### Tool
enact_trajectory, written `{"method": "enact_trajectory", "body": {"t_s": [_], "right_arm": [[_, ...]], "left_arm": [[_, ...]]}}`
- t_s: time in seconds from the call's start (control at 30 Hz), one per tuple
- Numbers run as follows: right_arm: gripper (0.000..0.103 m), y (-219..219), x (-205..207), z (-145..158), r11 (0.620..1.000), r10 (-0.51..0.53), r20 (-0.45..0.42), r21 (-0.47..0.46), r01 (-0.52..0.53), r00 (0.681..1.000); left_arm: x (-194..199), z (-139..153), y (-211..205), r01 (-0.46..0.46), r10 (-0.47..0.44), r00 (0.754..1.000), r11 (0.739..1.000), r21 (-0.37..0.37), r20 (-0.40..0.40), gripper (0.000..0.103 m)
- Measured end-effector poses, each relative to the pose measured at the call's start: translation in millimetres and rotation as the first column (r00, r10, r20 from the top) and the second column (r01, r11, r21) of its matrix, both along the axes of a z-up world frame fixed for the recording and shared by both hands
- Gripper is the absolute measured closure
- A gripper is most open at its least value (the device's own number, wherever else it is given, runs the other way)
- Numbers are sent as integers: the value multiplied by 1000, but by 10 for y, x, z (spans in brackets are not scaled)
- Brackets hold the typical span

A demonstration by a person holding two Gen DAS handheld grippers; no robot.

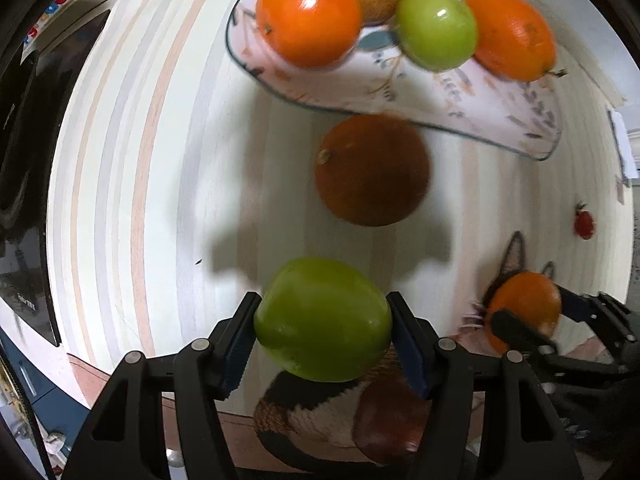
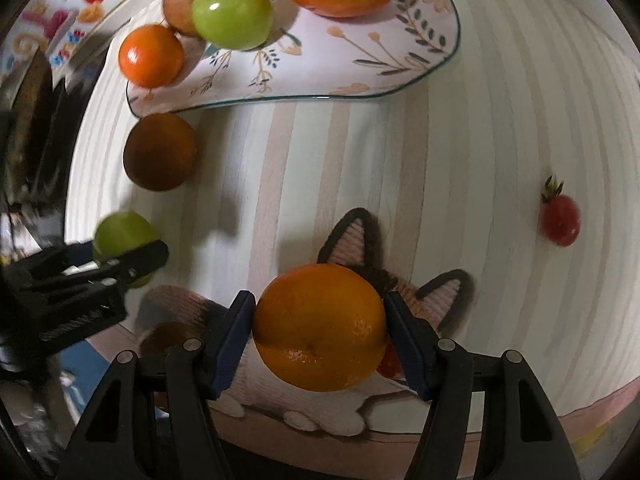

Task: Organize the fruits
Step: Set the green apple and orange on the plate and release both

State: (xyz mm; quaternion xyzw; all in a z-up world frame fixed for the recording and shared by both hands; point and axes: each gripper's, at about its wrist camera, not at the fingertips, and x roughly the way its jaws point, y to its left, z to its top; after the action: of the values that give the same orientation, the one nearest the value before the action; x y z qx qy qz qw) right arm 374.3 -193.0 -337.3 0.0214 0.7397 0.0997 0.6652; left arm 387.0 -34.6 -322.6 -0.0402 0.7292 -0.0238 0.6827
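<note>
My left gripper [image 1: 322, 314] points down and is shut on a green apple [image 1: 320, 332], held above the striped tablecloth. My right gripper [image 2: 320, 320] is shut on an orange [image 2: 316, 336], its pads pressing both sides. Each view also catches the other gripper: the right gripper [image 1: 528, 316] at lower right, the left gripper [image 2: 120, 256] at the left. A floral plate [image 1: 460, 100] [image 2: 360, 60] ahead carries two oranges, a green apple [image 1: 436, 28] and a brownish apple. A shaded orange [image 1: 372, 170] [image 2: 160, 152] lies on the cloth just before the plate's rim.
A cherry tomato [image 2: 560, 220] [image 1: 584, 224] lies alone on the cloth to the right. Beneath the grippers is a cat-shaped mat [image 2: 356, 232] with a dark red fruit [image 1: 388, 420] on it. Dark objects and colourful clutter line the left edge.
</note>
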Motion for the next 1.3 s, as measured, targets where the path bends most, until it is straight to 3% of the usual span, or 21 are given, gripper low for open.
{"method": "enact_trajectory", "body": {"t_s": [0.1, 0.27, 0.4, 0.7, 0.8, 0.83, 0.9, 0.93, 0.97, 1.1, 1.3], "right_arm": [[35, 67, 5, 56, 1000, 24, 23, -11, -24, 999], [35, 21, 174, 325, 999, -32, 93, 39, 29, 995], [35, -73, 505, 544, 995, -88, 162, 59, 79, 983], [35, -180, 1156, 389, 992, -121, 171, -1, 123, 978], [34, -315, 1216, 274, 989, -151, 146, 21, 150, 978], [32, -345, 1228, 232, 984, -176, 126, 40, 173, 976], [10, -413, 1173, 195, 972, -224, 94, 92, 215, 970], [5, -449, 1143, 198, 967, -241, 90, 106, 231, 966], [5, -472, 1128, 219, 964, -250, 92, 115, 239, 964], [5, -515, 1078, 302, 962, -258, 111, 124, 244, 960], [5, -551, 1041, 472, 970, -241, 157, 60, 234, 958]], "left_arm": [[82, 211, -24, 1, 0, 999, 999, -39, 32, 42], [363, 622, -51, -5, 16, 994, 994, -108, 104, 42], [704, 784, -135, 11, 4, 992, 993, -114, 128, 42], [1198, 430, -247, 29, -26, 997, 998, -48, 67, 42], [1223, 406, -223, 9, -6, 998, 998, -64, 58, 42], [1233, 398, -233, 8, -5, 998, 998, -69, 57, 42], [1234, 402, -224, 3, 2, 998, 997, -76, 63, 35], [1239, 422, -235, 1, 5, 997, 997, -81, 73, 23], [1237, 435, -235, 2, 5, 997, 997, -83, 82, 17], [1233, 474, -259, -4, 11, 996, 997, -76, 93, 16], [1143, 501, -234, -12, 18, 994, 998, -57, 105, 16]]}}
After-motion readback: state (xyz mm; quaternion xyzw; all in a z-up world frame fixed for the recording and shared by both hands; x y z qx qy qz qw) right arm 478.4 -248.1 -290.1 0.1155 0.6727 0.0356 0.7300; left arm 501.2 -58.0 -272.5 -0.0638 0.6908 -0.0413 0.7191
